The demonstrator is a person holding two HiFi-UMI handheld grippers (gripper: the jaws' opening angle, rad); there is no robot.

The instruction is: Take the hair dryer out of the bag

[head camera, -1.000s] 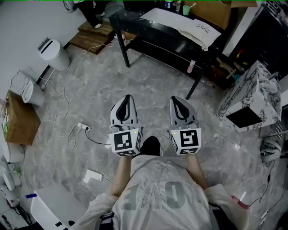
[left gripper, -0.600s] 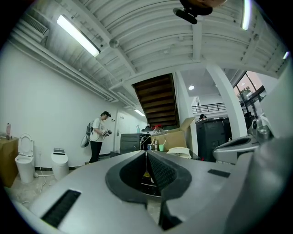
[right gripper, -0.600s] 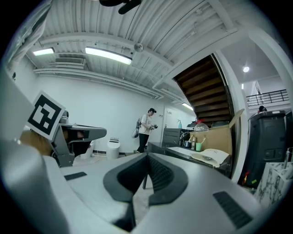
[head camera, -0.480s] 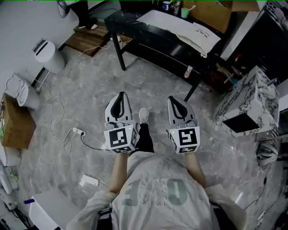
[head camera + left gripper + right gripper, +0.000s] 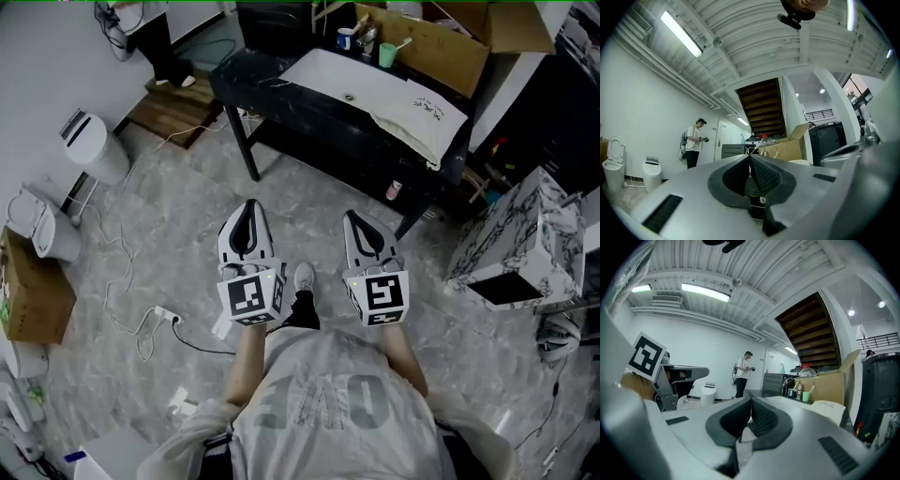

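Note:
A cream cloth bag (image 5: 380, 94) lies flat on the black table (image 5: 281, 89) ahead of me; the right gripper view shows the bag (image 5: 830, 409) at the right. No hair dryer shows in any view. My left gripper (image 5: 247, 208) and right gripper (image 5: 355, 221) are held side by side over the grey floor, short of the table, both pointing toward it. Each is shut with nothing between its jaws, as the left gripper (image 5: 750, 157) and the right gripper (image 5: 750, 402) show in their own views.
Behind the bag stand an open cardboard box (image 5: 441, 47), a green cup (image 5: 388, 53) and a mug (image 5: 346, 37). A pink bottle (image 5: 395, 190) lies under the table. A marbled box (image 5: 525, 234) stands right, a white bin (image 5: 89, 145) and cables (image 5: 164, 314) left. A person (image 5: 743, 371) stands far off.
I have walked toward the black table: table and bag have come nearer and lower in the head view. Both grippers travelled along, still shut and empty.

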